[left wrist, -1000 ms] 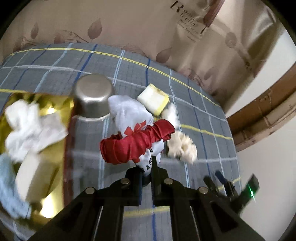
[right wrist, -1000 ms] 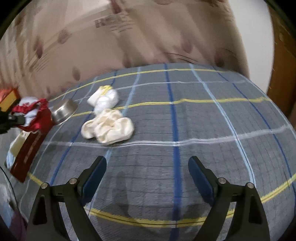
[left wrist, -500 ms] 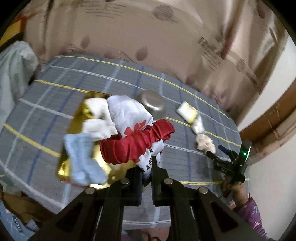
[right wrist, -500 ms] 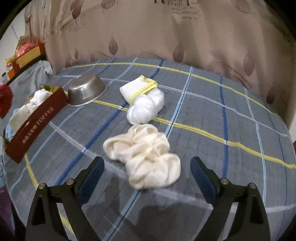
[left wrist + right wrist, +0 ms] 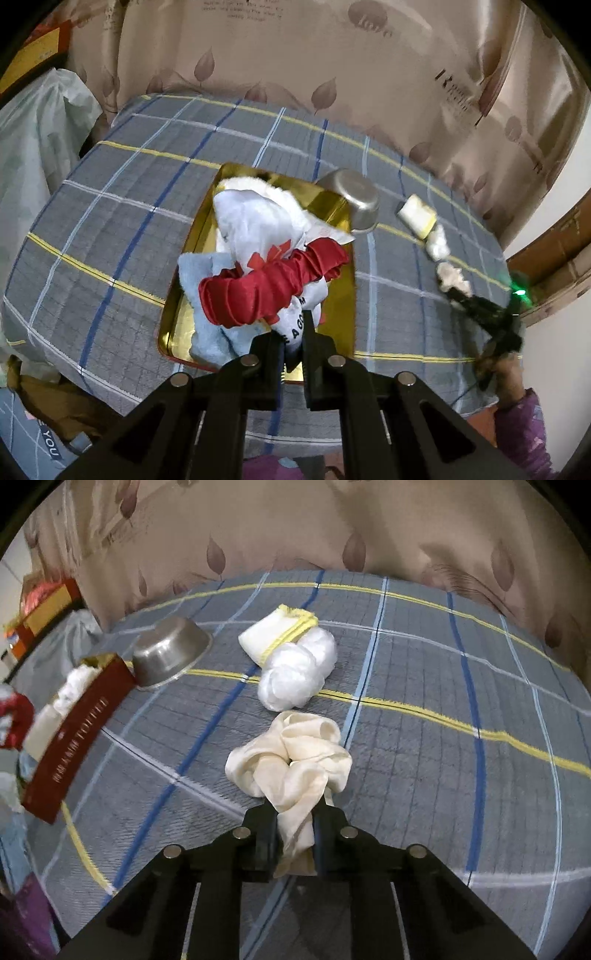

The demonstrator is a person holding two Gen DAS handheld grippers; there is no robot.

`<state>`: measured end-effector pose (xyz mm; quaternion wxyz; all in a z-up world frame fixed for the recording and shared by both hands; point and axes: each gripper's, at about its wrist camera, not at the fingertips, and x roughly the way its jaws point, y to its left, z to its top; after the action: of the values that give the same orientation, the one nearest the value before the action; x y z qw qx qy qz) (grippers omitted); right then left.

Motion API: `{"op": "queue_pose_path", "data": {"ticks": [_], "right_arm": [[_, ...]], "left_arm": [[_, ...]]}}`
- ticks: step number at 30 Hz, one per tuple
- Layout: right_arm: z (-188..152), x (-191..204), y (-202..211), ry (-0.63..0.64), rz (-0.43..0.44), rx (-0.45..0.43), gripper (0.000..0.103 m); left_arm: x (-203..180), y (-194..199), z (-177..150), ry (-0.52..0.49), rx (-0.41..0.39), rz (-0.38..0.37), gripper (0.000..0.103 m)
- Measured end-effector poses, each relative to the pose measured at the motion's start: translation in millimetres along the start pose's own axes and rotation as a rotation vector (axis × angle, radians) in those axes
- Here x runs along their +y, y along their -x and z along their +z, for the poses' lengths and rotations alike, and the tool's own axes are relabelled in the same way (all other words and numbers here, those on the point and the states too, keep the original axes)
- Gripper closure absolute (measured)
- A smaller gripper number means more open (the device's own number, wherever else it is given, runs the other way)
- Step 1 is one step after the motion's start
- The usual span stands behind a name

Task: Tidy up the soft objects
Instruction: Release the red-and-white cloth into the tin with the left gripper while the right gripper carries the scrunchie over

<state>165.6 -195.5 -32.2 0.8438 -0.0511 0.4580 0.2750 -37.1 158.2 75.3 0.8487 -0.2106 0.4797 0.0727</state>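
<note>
My left gripper [image 5: 293,332] is shut on a white printed cloth [image 5: 255,229] with a red scrunchie [image 5: 269,284] around it, held above the gold-lined tin box [image 5: 332,214]. The box holds a light blue cloth [image 5: 207,325] and white cloths. My right gripper [image 5: 295,830] is shut on a cream scrunchie [image 5: 291,753] resting on the plaid bed. It shows far right in the left wrist view [image 5: 452,277]. A white fluffy ball [image 5: 295,672] and a yellow-trimmed white cloth [image 5: 273,635] lie beyond it.
An upturned steel bowl [image 5: 168,653] stands by the red tin box [image 5: 77,731]; it also shows in the left wrist view [image 5: 354,199]. A leaf-patterned curtain [image 5: 295,55] hangs behind the bed. A pale plastic bag [image 5: 37,125] lies at the left.
My left gripper has risen and drawn back over the box with the cloth and red scrunchie. My right gripper moved forward and shut on the cream scrunchie.
</note>
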Motion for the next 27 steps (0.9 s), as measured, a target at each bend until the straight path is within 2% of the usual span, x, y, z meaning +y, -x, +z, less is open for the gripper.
{"op": "queue_pose_path", "data": {"ticks": [3,6,8,10,12,15,17,20,22,27], "right_arm": [[-3,5,11,-0.031,0.027,-0.025,0.089],[-1,13,23,-0.063,0.066,-0.049,0.089],[3,24,32,-0.075,0.102,-0.072,0.089],[12,41,40,-0.071,0.147,-0.092,0.089],[21,59,45,-0.057,0.177,-0.109,0.089],[36,92,50,-0.037,0.253,-0.128,0.089],[49,117,49,-0.031,0.299,-0.138,0.089],[65,150,41,-0.018,0.362,-0.128,0.089],[75,175,32,0.010,0.359,-0.117,0.089],[99,217,-9,0.007,0.359,-0.051,0.088]], "left_arm": [[4,-13,1,-0.014,0.004,0.034,0.093],[8,-23,5,-0.020,0.017,0.030,0.089],[10,-28,7,-0.021,0.023,0.049,0.076],[16,-29,8,-0.009,-0.002,0.114,0.056],[19,-28,7,-0.010,-0.015,0.159,0.055],[19,-18,3,-0.019,-0.043,0.133,0.055],[18,-2,-2,-0.025,-0.113,0.135,0.055],[18,14,-9,-0.015,-0.162,0.119,0.054],[20,20,-17,-0.007,-0.187,0.110,0.054],[18,21,-36,-0.055,-0.235,0.183,0.054]]}}
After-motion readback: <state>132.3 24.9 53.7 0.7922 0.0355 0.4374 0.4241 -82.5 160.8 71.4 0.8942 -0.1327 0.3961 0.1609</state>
